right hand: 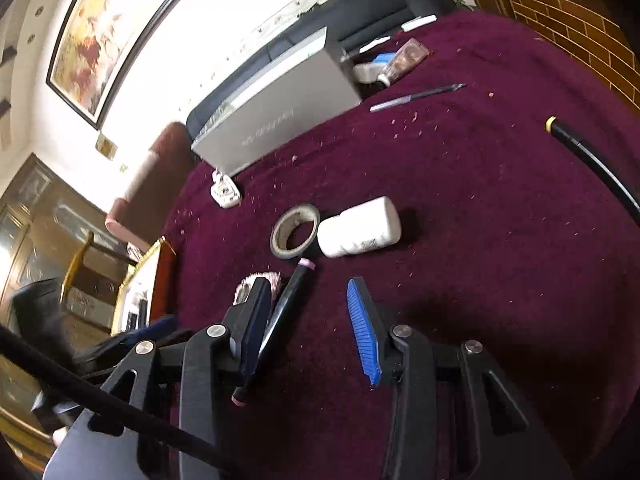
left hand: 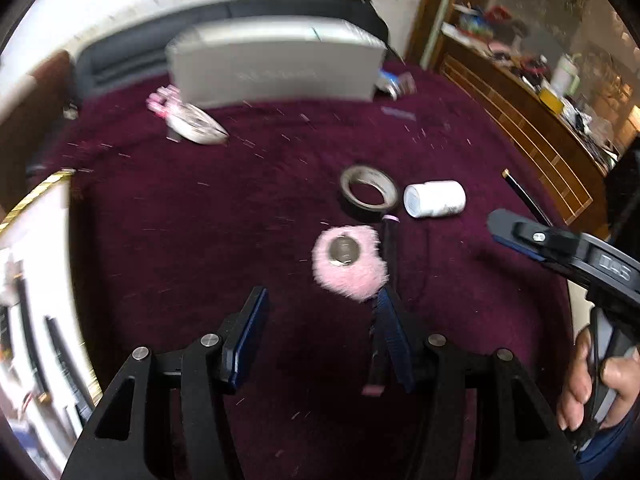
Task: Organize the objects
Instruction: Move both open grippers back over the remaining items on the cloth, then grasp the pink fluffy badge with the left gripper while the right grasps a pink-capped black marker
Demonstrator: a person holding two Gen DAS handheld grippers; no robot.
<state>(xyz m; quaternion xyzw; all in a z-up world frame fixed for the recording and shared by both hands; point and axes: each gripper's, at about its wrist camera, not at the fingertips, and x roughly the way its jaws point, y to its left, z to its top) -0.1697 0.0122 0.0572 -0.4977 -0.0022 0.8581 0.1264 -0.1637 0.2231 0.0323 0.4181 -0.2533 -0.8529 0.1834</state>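
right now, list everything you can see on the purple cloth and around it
cloth: one, dark purple, covers the whole surface
box: one, grey, far end of cloth
tape roll: one, grey-black, centre, beside the bottle
bottle: one, white, lying on its side right of the tape
puff: one, pink, round metal piece in its middle, near side of the tape
marker: one, black with pink ends, lying beside the puff
pen: one, dark, right of the box
black rod: one, yellow tip, right edge
left hand-held gripper: black, blue pads, open, holds nothing
right hand-held gripper: black, blue pads, open, over the marker
hand: one, on the right gripper's handle
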